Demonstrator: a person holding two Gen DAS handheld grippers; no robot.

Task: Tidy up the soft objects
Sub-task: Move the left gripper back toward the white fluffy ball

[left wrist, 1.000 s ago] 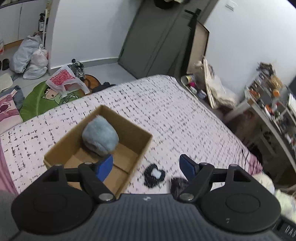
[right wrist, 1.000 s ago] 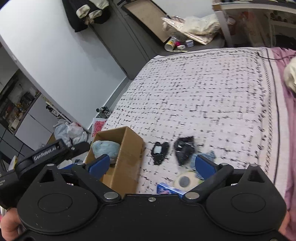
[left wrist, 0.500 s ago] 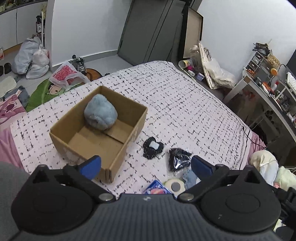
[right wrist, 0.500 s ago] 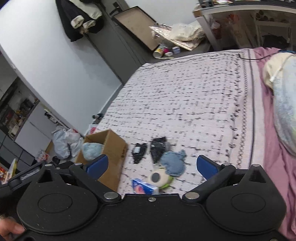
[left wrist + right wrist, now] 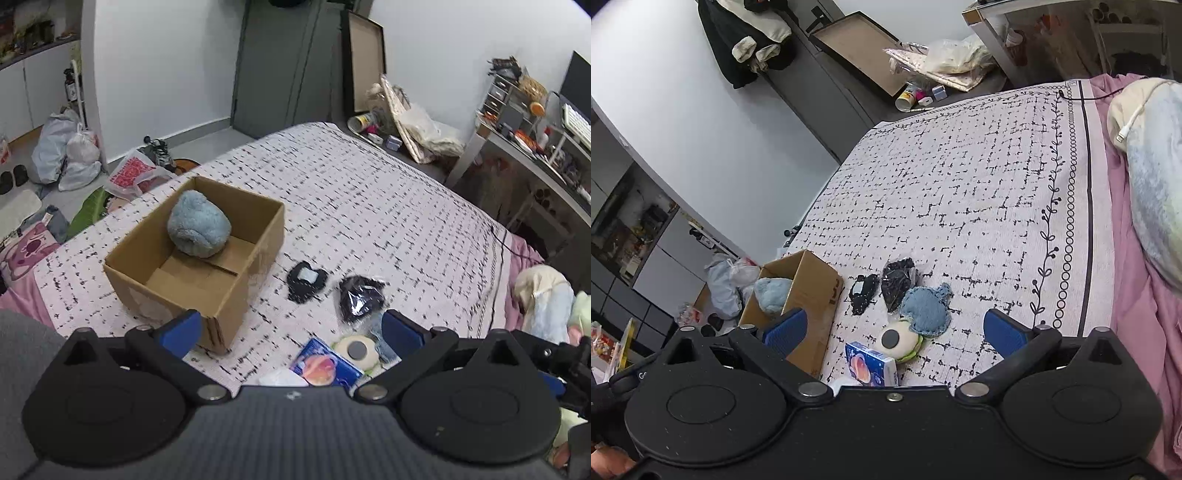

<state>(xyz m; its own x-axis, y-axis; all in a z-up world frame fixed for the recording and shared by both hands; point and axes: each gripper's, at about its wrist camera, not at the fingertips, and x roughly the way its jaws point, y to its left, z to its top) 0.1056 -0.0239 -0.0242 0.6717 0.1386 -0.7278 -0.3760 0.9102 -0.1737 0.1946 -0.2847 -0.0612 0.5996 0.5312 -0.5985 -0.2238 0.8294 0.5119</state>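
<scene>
Soft toys: a small cluster lies on the bed [image 5: 979, 177] just ahead of both tools, beside the cardboard box [image 5: 236, 284].
Left tool [image 5: 291, 328]: spread wide with nothing between its blue pads; its jaws have just been opening; it hangs above the near end of the cluster.
Right tool [image 5: 892, 330]: spread wide and holding nothing, above the same cluster.
Nearest items: a blue printed packet [image 5: 871, 367] at the near edge, with a round cream plush [image 5: 899, 339] with a grey spot and green trim touching its far side.
Next: a blue denim-look plush [image 5: 925, 308] just beyond the round one, touching it.
Further: a black item in clear wrap [image 5: 895, 280] and a black piece with a pale patch [image 5: 862, 291], side by side, the patched one nearer the box.
Box: open-topped, standing on the bed's left part as the left camera sees it.
Inside the box: a fluffy light-blue plush [image 5: 199, 229] against the far wall; the rest of the floor is bare cardboard.
Far: bags on the floor [image 5: 66, 155] past the bed.
</scene>
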